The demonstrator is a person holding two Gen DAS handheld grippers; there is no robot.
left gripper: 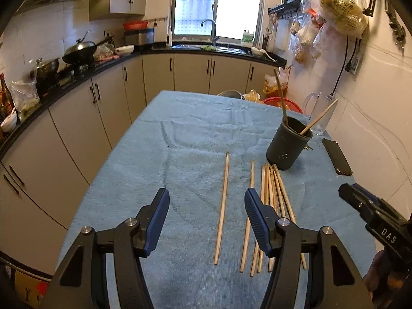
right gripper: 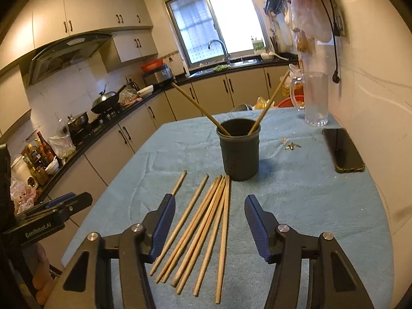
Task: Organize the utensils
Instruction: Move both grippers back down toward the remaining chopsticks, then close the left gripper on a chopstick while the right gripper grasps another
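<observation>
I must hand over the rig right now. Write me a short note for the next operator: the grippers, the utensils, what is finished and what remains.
Left gripper: jaws open, empty, above the cloth near the leftmost chopsticks.
Right gripper: jaws open, empty, above the loose bundle.
Black holder: upright on the blue cloth, just beyond the bundle.
Done: two chopsticks stand in the holder, one dark, one light, leaning apart.
Left: the loose chopsticks lying flat on the cloth, one of them set apart to the left; all go into the holder.
Nearby: a phone and a glass jug by the wall.
</observation>
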